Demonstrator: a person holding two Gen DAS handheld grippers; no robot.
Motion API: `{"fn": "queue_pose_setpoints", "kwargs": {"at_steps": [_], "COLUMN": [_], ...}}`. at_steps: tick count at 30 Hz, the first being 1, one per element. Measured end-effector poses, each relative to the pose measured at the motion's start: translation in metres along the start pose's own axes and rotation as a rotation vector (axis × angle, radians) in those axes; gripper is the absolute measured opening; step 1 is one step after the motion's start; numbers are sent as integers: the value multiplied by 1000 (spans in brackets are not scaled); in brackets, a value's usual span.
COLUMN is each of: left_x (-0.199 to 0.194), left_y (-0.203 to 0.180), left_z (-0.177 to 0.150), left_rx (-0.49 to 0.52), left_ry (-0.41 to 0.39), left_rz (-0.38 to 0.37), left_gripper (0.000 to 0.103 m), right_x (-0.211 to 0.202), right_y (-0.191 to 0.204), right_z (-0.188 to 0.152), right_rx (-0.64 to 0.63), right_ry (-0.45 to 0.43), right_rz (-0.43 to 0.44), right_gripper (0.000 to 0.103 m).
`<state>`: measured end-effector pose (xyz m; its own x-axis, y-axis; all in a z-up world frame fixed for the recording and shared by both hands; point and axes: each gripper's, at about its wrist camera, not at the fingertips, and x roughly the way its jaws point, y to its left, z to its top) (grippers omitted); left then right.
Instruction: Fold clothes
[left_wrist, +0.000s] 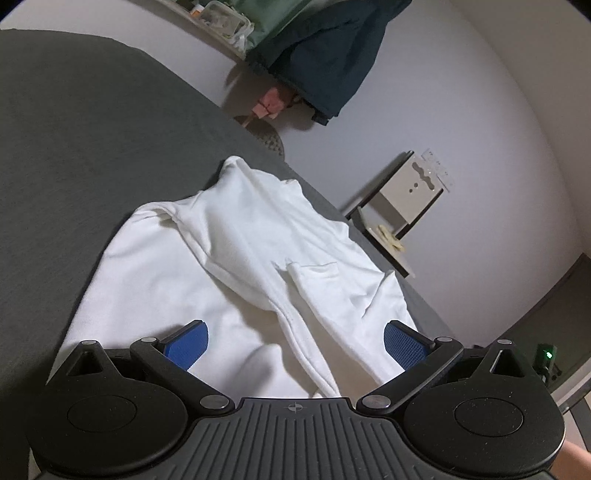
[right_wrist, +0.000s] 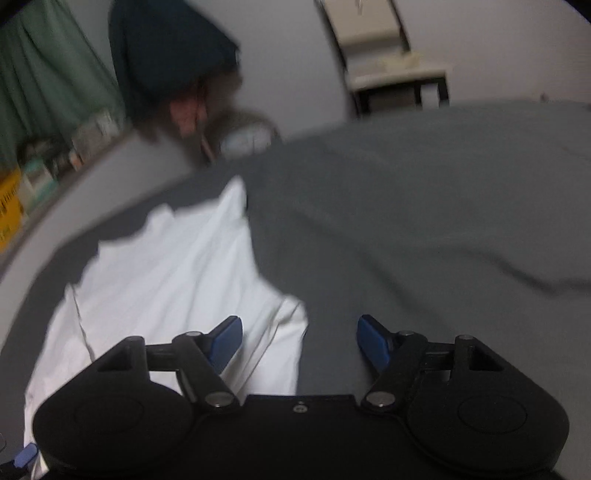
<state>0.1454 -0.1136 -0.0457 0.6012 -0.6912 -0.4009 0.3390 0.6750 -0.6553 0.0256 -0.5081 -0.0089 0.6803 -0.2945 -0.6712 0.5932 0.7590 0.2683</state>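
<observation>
Here, white garment (left_wrist: 236, 266) under left tongs (left_wrist: 295, 341)

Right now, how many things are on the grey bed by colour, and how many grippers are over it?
White garment: 1
Grey bed sheet: 1
Black grippers with blue pads: 2, the left gripper open over the garment, the right gripper open at its edge
Total: 4
</observation>
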Motion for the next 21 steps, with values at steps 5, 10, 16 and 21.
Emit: {"fn": "queue_pose_setpoints", "kwargs": {"at_steps": [5,10,16,21], "left_x": [-1,1,3,1], "left_y": [-1,-4,-11,-10], "left_z": [-2,-6,-11,-12], "left_rx": [5,42,124,131], "left_ry": [4,6,0,-11], "left_rz": [1,16,42,43], "left_gripper": [103,103,103,103], "right_x": [10,28,33,21], "right_y": [28,52,52,37], "right_z": [-11,-18,-20,-27], "right_rx": [-422,-599,-562,-449], "right_ry": [19,-25,-58,-82], "right_rz": [-129,-133,-81,-120], "right_gripper": [66,60,8,8]}}
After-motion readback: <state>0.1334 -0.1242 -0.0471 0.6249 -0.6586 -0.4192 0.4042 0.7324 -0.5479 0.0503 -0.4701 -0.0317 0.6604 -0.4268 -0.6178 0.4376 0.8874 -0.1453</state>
